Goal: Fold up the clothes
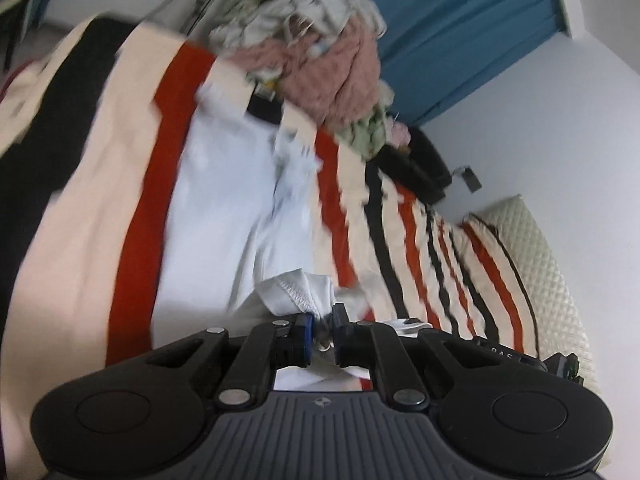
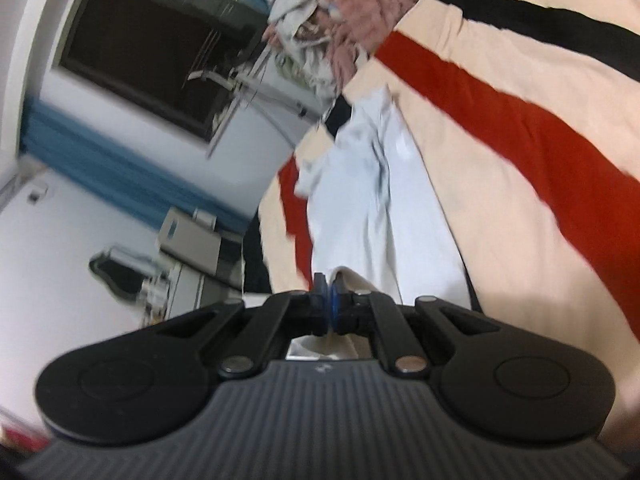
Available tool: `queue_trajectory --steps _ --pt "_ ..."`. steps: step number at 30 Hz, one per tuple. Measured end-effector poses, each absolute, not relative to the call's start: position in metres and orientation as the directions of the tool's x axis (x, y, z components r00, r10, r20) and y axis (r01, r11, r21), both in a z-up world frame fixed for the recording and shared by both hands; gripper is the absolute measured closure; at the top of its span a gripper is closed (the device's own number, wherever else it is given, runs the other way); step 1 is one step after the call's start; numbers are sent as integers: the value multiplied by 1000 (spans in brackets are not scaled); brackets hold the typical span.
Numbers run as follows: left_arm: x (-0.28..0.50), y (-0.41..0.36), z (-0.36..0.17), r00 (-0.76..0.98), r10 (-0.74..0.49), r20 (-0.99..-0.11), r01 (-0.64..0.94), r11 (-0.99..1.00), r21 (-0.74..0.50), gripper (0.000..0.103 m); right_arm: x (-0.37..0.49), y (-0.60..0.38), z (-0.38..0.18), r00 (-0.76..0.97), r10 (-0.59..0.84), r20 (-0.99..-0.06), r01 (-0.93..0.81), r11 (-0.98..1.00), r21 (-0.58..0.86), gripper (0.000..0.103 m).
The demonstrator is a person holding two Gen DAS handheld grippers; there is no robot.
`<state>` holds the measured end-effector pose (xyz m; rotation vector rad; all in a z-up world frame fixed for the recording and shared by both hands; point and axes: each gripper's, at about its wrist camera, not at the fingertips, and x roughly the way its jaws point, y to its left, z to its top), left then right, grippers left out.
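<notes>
Left wrist | one white garment (image 1: 224,200) | two hand-held grippers, both clamped on it

I am seeing a striped blanket (image 1: 100,184) lying across the bed, blue curtains (image 1: 472,36) hanging behind, and a quilted pillow (image 1: 536,248) resting beside it.
</notes>
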<state>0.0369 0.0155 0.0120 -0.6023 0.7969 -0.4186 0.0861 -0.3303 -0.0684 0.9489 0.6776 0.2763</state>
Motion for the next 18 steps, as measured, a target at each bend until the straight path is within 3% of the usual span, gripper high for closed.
queue_trajectory --steps 4,10,18 --pt "117 4 13 698 -510 -503 151 791 -593 93 166 -324 -87 807 422 -413 95 598 796 98" --pt "207 -24 -32 746 -390 -540 133 882 -453 92 244 -311 -128 851 336 -404 52 711 702 98" --pt "262 -30 -108 720 -350 -599 140 919 -369 87 290 -296 -183 791 275 -547 69 848 526 98"
